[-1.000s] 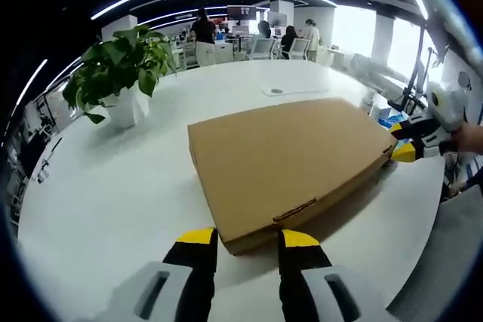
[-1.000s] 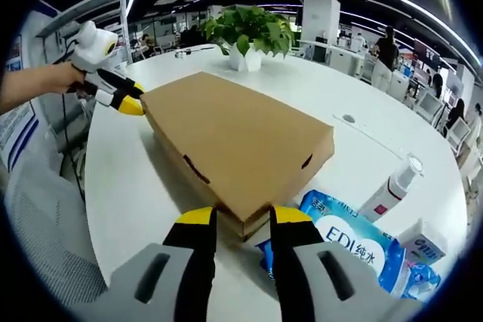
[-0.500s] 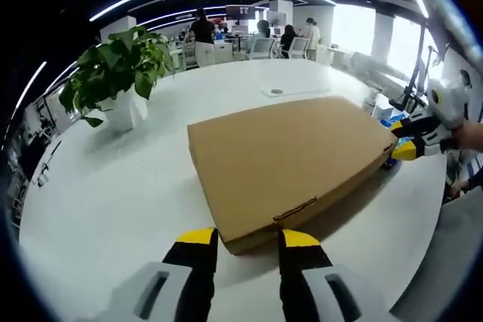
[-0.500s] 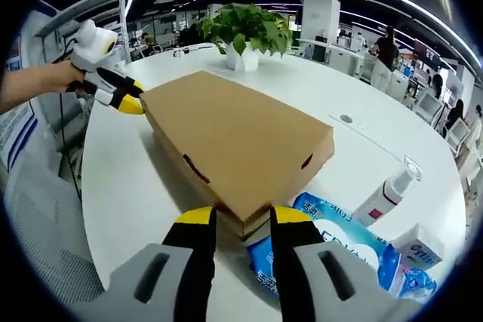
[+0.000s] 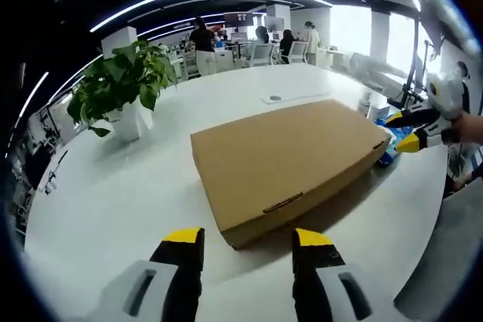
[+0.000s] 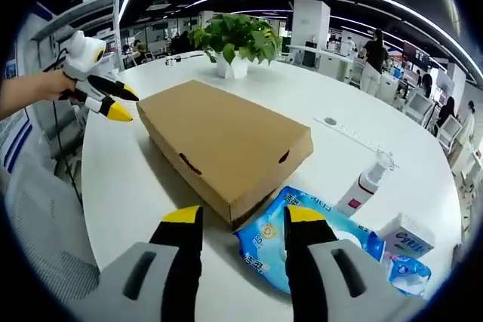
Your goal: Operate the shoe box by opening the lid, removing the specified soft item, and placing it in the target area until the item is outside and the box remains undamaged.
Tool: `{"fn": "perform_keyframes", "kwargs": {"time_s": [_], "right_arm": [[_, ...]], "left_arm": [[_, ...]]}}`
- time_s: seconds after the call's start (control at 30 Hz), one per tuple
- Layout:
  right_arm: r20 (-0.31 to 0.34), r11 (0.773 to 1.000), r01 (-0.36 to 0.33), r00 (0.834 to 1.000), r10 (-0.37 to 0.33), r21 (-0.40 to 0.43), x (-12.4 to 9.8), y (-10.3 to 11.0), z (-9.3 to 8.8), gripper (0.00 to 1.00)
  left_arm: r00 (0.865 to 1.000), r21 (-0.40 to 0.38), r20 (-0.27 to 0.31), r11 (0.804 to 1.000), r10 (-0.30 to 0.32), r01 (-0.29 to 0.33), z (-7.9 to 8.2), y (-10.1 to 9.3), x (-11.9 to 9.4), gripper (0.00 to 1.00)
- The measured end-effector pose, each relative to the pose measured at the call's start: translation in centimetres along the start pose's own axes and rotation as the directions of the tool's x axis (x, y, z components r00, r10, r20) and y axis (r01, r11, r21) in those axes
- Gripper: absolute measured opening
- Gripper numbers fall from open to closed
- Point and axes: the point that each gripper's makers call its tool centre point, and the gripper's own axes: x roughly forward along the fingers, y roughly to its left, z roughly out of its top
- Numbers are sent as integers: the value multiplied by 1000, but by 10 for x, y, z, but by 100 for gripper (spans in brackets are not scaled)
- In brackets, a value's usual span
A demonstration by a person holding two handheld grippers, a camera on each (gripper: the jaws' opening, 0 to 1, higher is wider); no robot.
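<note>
The brown cardboard shoe box (image 5: 290, 160) lies flat on the white table with its lid closed; the soft item inside is hidden. My left gripper (image 5: 247, 237) stands open a short way back from the box's near corner, touching nothing. In the left gripper view, my right gripper (image 5: 400, 131) hovers open by the far right corner. In the right gripper view the box (image 6: 223, 145) runs away from my open right gripper (image 6: 242, 216), which sits just short of its near corner. The left gripper (image 6: 121, 103), held by a hand, is beside the far left corner.
A blue soft pack (image 6: 302, 235) lies against the box's near right side, with a pump bottle (image 6: 367, 182) and a small white carton (image 6: 406, 235) beyond it. A potted plant (image 5: 121, 84) (image 6: 235, 39) stands behind the box. People sit at desks far off.
Both grippers have drawn back from the box corners they straddled, and their jaws stand wider apart. The box has not moved.
</note>
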Motion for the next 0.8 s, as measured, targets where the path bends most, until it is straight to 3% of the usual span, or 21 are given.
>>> {"fn": "perform_keyframes", "kwargs": {"time_s": [0.47,0.8], "right_arm": [[38,993,106,993,-108,51,-64,-31,-24,57],[48,985,155,986,-159,69,-106,-33,-39,68]], "left_arm": [[997,-22,76,1000,-15,16,0,-41,-43,58],[986,-20,163,999,-28,32,9,-71,-64,72]]}}
